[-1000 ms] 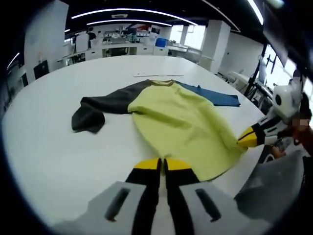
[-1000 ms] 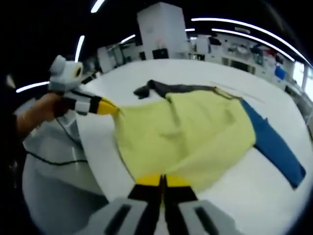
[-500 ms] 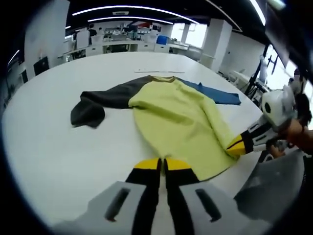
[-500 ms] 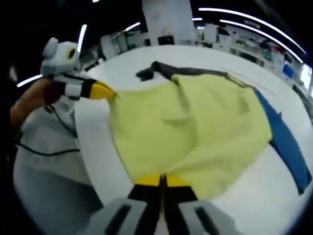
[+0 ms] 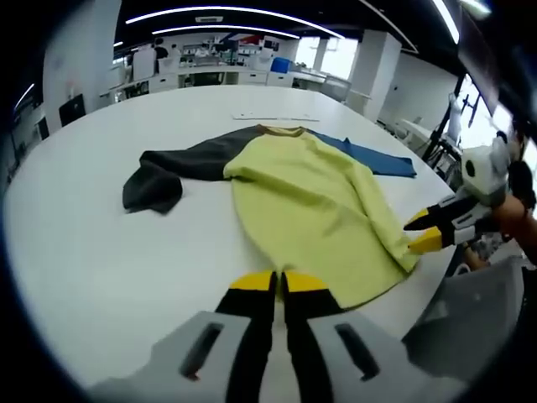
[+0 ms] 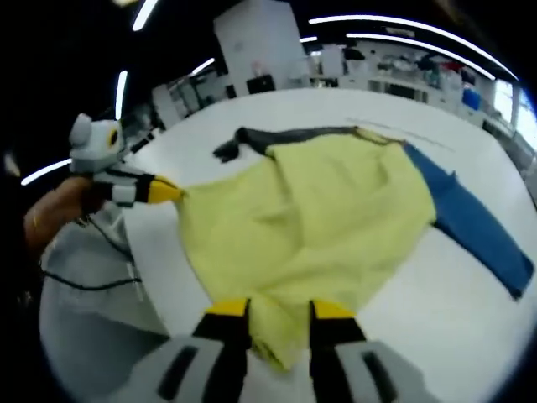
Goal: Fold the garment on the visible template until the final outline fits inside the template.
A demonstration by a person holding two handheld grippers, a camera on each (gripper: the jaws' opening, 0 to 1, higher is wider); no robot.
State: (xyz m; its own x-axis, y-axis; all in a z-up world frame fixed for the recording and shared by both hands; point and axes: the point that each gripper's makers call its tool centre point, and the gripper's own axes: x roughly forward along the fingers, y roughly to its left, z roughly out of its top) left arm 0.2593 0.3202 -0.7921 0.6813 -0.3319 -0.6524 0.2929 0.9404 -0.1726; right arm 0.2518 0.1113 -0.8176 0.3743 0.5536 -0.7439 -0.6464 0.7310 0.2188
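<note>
Garment (image 5: pixel 310 210) lies spread on the white desk (image 5: pixel 92 252), yellow body toward the near edge, dark sleeve (image 5: pixel 168 172) to 1 side and blue sleeve (image 5: pixel 369 158) to the other. In the left gripper view, the left hand-held gripper (image 5: pixel 278 281) has its 2 jaws pressed together at the hem corner, and the right hand-held gripper (image 5: pixel 419 231) shows at the far hem corner with jaws apart, near the desk edge. The right gripper view shows more of this: the right hand-held gripper (image 6: pixel 278 312) stands wide, with the yellow hem lying loose between its jaws, while the left hand-held gripper (image 6: pixel 172 191) meets the opposite hem corner. Bare desk lies well beyond both sleeves. A thin pale strip (image 5: pixel 273 117) lies past the collar.
</note>
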